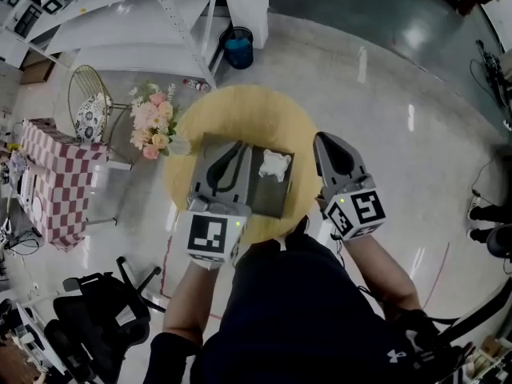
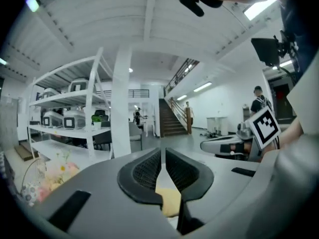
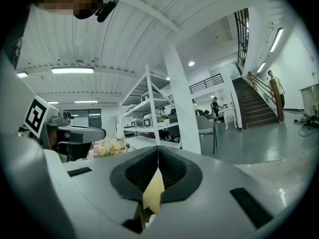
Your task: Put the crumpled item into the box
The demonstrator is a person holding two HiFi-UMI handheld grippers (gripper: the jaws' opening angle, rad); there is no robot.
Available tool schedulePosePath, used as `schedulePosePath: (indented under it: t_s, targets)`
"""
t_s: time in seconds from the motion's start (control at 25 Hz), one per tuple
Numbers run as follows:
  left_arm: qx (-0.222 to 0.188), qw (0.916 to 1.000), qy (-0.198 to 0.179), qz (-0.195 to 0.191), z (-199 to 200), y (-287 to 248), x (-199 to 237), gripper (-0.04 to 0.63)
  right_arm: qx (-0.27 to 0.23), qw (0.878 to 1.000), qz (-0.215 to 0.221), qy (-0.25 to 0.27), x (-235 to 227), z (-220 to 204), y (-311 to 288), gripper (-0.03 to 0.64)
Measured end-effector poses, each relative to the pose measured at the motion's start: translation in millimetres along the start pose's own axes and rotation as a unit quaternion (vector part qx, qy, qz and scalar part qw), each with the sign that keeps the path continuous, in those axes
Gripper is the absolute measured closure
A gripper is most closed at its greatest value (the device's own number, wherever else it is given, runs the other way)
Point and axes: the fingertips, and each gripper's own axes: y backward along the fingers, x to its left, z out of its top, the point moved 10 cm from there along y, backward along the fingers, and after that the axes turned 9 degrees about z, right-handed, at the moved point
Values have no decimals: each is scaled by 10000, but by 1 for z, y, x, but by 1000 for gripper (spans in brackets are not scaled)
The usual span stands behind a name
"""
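Note:
A white crumpled item [image 1: 274, 165] lies inside the grey box [image 1: 270, 202], toward its right side. The box stands on a round yellow table [image 1: 240, 102]. My left gripper [image 1: 238, 149] hovers over the box's left half, just left of the item and not touching it. Its jaws stand almost together with only a thin slit and nothing between them, as the left gripper view [image 2: 163, 151] shows. My right gripper [image 1: 325, 138] is held beside the table's right edge, off the box. Its jaws are shut and empty in the right gripper view [image 3: 158, 151].
A bouquet of pink flowers [image 1: 152, 126] stands at the table's left edge. Farther left are a wire chair [image 1: 88, 102] and a checkered tablecloth [image 1: 60, 178]. White shelving [image 1: 160, 14] and a blue bin [image 1: 238, 48] stand beyond. A black office chair [image 1: 96, 310] is at the lower left.

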Motion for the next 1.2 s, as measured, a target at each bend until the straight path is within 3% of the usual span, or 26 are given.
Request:
schedulePosePath:
  t_s: [0.24, 0.76, 1.2]
  targets:
    - [-317, 9971, 667, 175, 18, 18, 9, 577, -180, 9997, 154, 18, 11, 22, 9, 603]
    - [-690, 9949, 685, 273, 39, 32, 13, 578, -468, 9985, 289, 80, 25, 47, 18, 603]
    - [-719, 9950, 652, 218, 41, 23, 13, 578, -621, 9973, 309, 256, 25, 60, 20, 603]
